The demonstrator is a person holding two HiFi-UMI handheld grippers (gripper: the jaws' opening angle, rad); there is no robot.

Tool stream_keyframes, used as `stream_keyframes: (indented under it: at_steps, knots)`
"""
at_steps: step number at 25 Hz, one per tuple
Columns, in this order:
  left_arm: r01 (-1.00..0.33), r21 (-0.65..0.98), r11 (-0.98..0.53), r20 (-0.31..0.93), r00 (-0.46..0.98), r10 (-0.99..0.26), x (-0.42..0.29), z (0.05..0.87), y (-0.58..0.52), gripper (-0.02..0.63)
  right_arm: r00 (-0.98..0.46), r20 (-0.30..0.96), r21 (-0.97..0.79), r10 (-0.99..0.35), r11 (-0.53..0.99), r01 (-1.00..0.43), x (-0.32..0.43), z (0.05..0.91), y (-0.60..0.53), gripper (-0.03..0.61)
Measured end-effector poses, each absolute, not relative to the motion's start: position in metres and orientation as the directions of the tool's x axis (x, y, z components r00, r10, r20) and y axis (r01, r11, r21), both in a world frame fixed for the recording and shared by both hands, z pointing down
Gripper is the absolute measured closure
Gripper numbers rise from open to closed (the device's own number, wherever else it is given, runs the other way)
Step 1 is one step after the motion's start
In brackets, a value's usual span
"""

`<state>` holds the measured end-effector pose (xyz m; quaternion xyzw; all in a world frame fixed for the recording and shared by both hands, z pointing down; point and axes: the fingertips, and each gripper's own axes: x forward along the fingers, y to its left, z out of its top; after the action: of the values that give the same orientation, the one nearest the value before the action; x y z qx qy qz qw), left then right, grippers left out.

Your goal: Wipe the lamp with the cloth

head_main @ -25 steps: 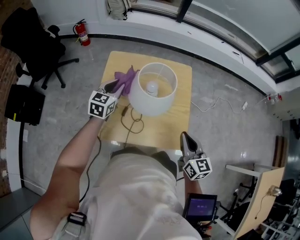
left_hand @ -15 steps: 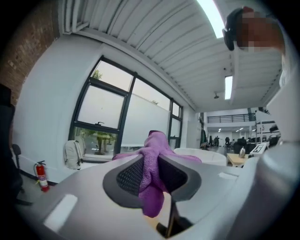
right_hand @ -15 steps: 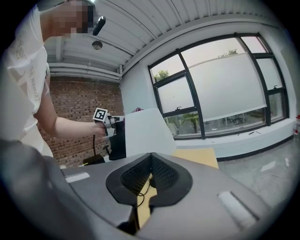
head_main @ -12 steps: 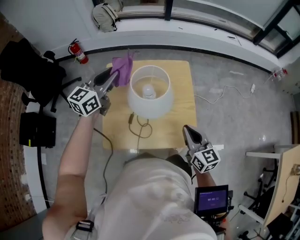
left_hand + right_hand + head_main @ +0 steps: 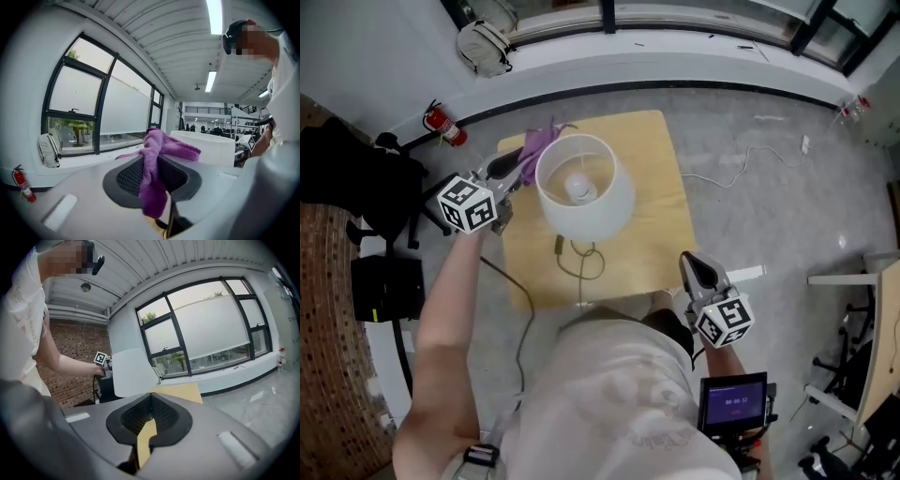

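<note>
The lamp stands in the middle of the small wooden table (image 5: pixel 661 211), its white shade (image 5: pixel 581 187) open at the top with the bulb showing. My left gripper (image 5: pixel 521 161) is shut on a purple cloth (image 5: pixel 538 143) and holds it at the shade's upper left rim. In the left gripper view the cloth (image 5: pixel 164 146) hangs out between the pads, with the shade (image 5: pixel 208 149) just beyond it. Near the table's front right corner, my right gripper (image 5: pixel 691 264) is shut with nothing in it. It points toward the shade (image 5: pixel 133 371) from a distance.
The lamp's cord (image 5: pixel 581 262) loops on the table in front of the base. On the floor are a fire extinguisher (image 5: pixel 439 122), a backpack (image 5: pixel 483 42), a black office chair (image 5: pixel 356 178) at the left, and a loose cable (image 5: pixel 750 169) at the right.
My left gripper has risen with the cloth from low beside the shade to its upper rim. The head view has shifted. The right gripper has stayed by the table's front edge.
</note>
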<state>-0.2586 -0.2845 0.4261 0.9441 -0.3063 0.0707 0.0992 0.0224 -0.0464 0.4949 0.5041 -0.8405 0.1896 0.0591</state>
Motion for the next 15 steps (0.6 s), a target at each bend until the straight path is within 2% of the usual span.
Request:
stream_keyframes:
  at_steps: [10,15]
  knots:
    - [-0.647,0.175,-0.742,0.383,0.739,-0.554,-0.263,0.500,-0.306,0.520,-0.471,0.277,-0.268,-0.837,0.403,-0.875,0.030,0.495,-0.050,0.568]
    - [-0.704,0.148,-0.694,0.491,0.662,-0.566,-0.271,0.531,-0.314,0.520,-0.490,0.285,-0.255,-0.824,0.427,-0.867,0.029,0.490,-0.055,0.568]
